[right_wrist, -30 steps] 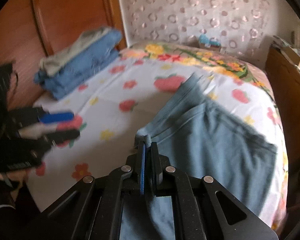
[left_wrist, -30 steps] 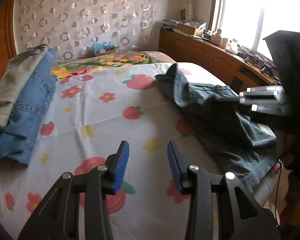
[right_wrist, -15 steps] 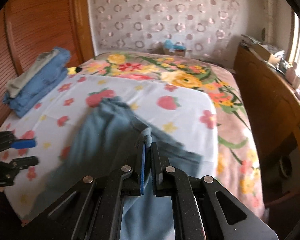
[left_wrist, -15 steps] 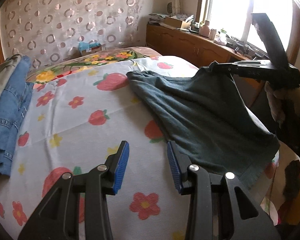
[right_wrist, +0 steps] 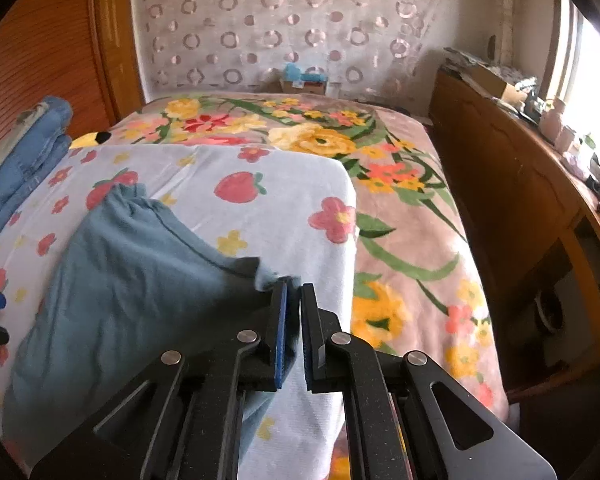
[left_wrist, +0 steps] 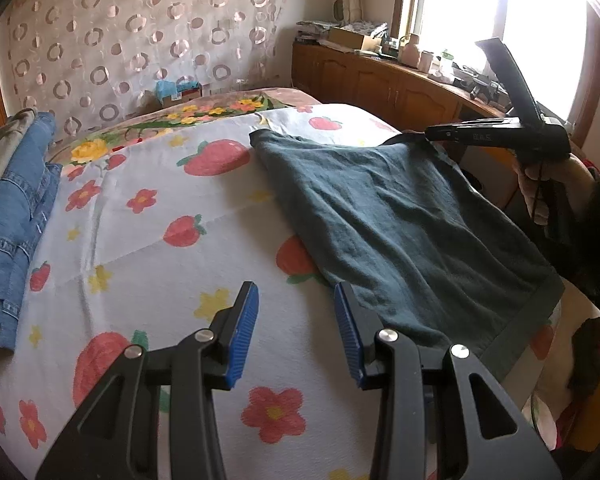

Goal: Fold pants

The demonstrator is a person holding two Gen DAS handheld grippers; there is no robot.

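Dark teal pants [left_wrist: 380, 220] lie spread flat on the right half of the strawberry-print sheet [left_wrist: 148, 240], one end near the bed's front edge. My left gripper [left_wrist: 296, 300] hovers open over the sheet, nothing between its blue pads; its right finger [left_wrist: 346, 320] is beside the pants' near corner. My right gripper [right_wrist: 294, 292] is at the pants' far right corner, a hand holding it [left_wrist: 432, 134]. Its jaws are opening, a narrow empty gap shows between the pads. The cloth's corner [right_wrist: 268, 276] sits just left of the left finger.
A stack of folded jeans [left_wrist: 16, 220] lies at the sheet's left edge by the wooden wall panel [right_wrist: 40, 60]. A floral blanket [right_wrist: 380, 160] covers the rest of the bed. A cluttered wooden cabinet [right_wrist: 500, 184] runs under the window on the right.
My right gripper drew the pants' corner out to the right, spreading the cloth flat, then its jaws parted and the corner slipped out. My left gripper shifted a little over the sheet.
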